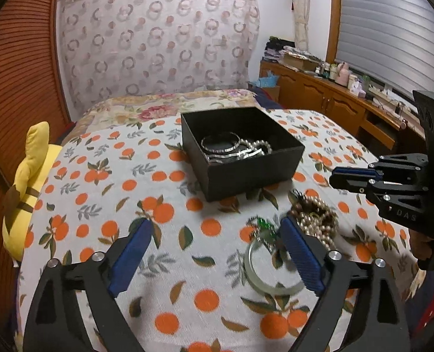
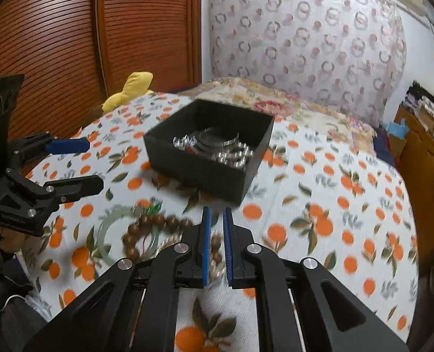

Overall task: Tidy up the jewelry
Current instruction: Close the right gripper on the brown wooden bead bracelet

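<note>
Two hand-held grippers: left (image 1: 214,252) spread wide, right (image 2: 216,246) clenched empty; silver bangles (image 1: 220,143) fill black box (image 1: 246,176)

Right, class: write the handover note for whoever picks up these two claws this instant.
Left claw: open, empty, over the orange-print cloth.
Right claw: shut, holding nothing visible.
Done: silver bangles and metallic beads already lie in the open black square box.
Left: pale green jade bangle, brown wooden bead bracelet, the pearl strand pile and a small green-stoned piece lie on the cloth, in front of the box.
</note>
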A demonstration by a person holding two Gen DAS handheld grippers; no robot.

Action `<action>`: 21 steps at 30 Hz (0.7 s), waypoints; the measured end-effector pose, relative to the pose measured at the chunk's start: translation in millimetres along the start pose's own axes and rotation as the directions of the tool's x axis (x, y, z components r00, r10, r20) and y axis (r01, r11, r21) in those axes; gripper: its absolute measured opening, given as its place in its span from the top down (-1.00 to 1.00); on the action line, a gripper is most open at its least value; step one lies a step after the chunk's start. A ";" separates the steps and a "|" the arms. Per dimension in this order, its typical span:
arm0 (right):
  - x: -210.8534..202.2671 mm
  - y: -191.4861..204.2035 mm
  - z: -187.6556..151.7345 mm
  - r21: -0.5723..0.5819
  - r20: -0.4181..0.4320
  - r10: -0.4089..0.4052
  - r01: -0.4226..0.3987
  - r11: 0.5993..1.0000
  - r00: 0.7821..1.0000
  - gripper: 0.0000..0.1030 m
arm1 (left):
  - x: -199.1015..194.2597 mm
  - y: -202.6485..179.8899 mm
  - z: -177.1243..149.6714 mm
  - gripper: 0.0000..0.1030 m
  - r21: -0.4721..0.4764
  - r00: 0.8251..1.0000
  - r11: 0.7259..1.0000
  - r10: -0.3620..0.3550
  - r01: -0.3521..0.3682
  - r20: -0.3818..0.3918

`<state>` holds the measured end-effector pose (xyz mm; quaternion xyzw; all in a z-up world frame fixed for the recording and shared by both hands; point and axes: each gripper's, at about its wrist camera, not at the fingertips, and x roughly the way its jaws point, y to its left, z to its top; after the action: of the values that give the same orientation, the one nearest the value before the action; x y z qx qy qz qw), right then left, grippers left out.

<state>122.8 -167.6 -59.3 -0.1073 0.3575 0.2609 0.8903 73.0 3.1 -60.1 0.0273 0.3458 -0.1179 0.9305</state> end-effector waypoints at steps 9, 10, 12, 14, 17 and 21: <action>6.4 28.0 -17.8 -0.020 -0.032 0.069 -0.069 0.997 0.997 0.69 | 2.8 3.9 -19.4 -0.85 0.010 0.997 0.999 0.036 -0.036 -0.062; 7.1 31.8 -17.9 -0.027 -0.033 0.077 -0.078 0.997 0.996 0.69 | 3.0 5.5 -20.8 -0.85 0.009 0.997 0.999 0.039 -0.038 -0.067; 8.5 40.0 -16.7 -0.043 -0.038 0.093 -0.094 0.995 0.995 0.69 | 4.5 9.7 -24.1 -0.85 0.003 0.996 0.999 0.046 -0.046 -0.079; 10.9 47.2 -15.6 -0.056 -0.046 0.106 -0.109 0.992 0.993 0.67 | 6.0 14.3 -27.3 -0.85 -0.003 0.994 0.999 0.054 -0.054 -0.091; 15.2 56.4 -13.8 -0.079 -0.061 0.116 -0.121 0.990 0.991 0.57 | 7.2 19.1 -30.2 -0.85 -0.009 0.993 0.998 0.065 -0.066 -0.102; 20.5 64.9 -12.6 -0.106 -0.078 0.123 -0.131 0.986 0.989 0.49 | 5.9 25.2 -32.8 -0.85 -0.026 0.992 0.997 0.063 -0.066 -0.106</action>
<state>92.9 -109.8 -82.9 -0.1428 0.3798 0.3326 0.8513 62.4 30.7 -89.7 0.0308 0.3951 -0.0811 0.9145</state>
